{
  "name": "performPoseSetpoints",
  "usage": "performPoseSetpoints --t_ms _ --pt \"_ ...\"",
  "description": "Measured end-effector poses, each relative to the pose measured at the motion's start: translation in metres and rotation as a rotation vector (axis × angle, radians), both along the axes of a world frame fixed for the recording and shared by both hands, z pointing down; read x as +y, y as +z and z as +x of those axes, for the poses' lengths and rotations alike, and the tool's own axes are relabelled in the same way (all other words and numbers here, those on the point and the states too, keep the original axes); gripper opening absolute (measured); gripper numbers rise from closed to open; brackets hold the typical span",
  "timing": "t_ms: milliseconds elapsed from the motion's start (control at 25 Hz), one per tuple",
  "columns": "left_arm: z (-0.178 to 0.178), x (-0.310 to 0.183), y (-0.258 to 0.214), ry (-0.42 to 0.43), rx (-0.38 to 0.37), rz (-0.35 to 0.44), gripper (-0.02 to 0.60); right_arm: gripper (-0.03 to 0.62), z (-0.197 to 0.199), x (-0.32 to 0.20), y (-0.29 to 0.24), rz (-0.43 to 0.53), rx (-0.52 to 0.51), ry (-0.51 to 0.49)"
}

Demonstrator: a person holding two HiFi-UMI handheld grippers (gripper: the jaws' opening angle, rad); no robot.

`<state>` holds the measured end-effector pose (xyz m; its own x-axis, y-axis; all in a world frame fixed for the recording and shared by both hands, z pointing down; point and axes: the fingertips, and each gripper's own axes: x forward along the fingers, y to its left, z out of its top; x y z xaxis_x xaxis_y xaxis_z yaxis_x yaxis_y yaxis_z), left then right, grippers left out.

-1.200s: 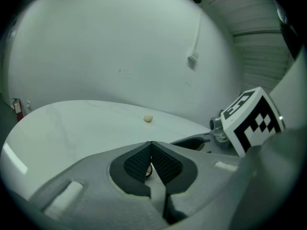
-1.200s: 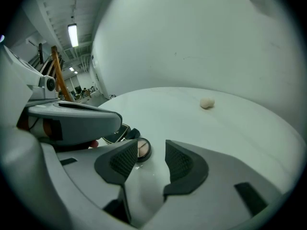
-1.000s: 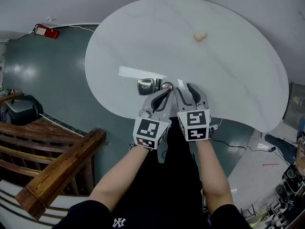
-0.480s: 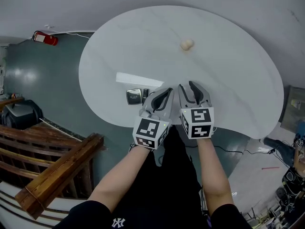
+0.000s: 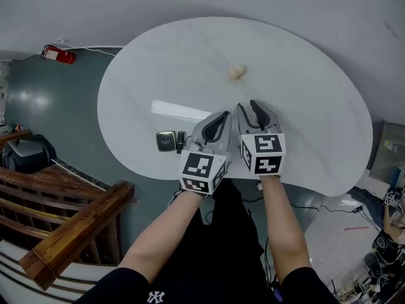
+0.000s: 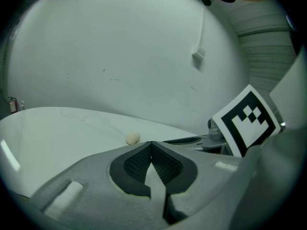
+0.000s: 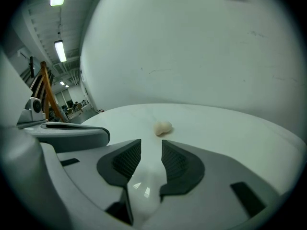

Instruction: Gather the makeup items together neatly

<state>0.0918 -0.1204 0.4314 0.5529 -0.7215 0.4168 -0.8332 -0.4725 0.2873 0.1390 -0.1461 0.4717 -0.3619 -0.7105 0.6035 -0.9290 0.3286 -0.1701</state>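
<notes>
Makeup sponge point(image 5: 236, 72), beige and rounded, lay alone on the white surface point(image 5: 316, 94), well in from the edge; it also showed in the left gripper view point(image 6: 132, 138) and the right gripper view point(image 7: 162, 127).

Dark compact point(image 5: 166, 140), squarish with a paler rim: well apart from the sponge, to the near left of it, close to the surface's edge.

Slim dark item point(image 5: 180, 141): just beside the compact, on the side facing the sponge; whether the two touched could not be told, nor what kind of item it was.

Left gripper point(image 5: 219, 120): on the near side of the sponge, between it and the person, pointing toward it. Jaws fully together with nothing between them point(image 6: 151, 150).

Right gripper point(image 5: 256, 111): just beside the left gripper, equally short of the sponge. Jaws stood partly apart point(image 7: 151, 158), had just been closing, and held nothing; only bare surface showed in the gap, with the sponge farther off beyond the tips.

Red fire extinguisher point(image 5: 57, 54): on the floor, far left of the sponge.
</notes>
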Motion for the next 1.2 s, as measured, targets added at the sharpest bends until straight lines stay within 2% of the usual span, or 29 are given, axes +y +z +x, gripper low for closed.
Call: performPoseSetpoints --t_ms 120,200,280,440,600,760,1200 --pt "0.007 -0.015 -0.001 -0.013 -0.007 0.003 0.009 0.116 0.008 -0.02 0.003 -0.008 -0.029 0.018" --pt "0.009 -0.023 0.0 -0.02 -0.014 0.004 0.009 0.107 0.01 -0.032 0.008 -0.031 -0.084 0.039" --pt "0.009 -0.031 0.001 -0.029 -0.02 0.006 0.009 0.104 0.012 -0.043 0.014 -0.088 -0.203 0.082" --pt "0.012 -0.045 0.0 -0.044 -0.024 0.013 0.009 0.106 0.022 -0.07 0.03 -0.246 -0.529 0.221" --pt "0.015 -0.054 0.0 -0.048 -0.032 0.016 0.009 0.126 0.026 -0.09 0.037 -0.317 -0.666 0.274" --pt "0.018 -0.064 0.005 -0.061 -0.032 0.009 0.009 0.137 0.023 -0.103 0.04 -0.343 -0.742 0.289" --pt "0.027 -0.088 0.002 -0.074 -0.035 0.025 0.009 0.164 0.014 -0.116 0.055 -0.43 -0.791 0.322"
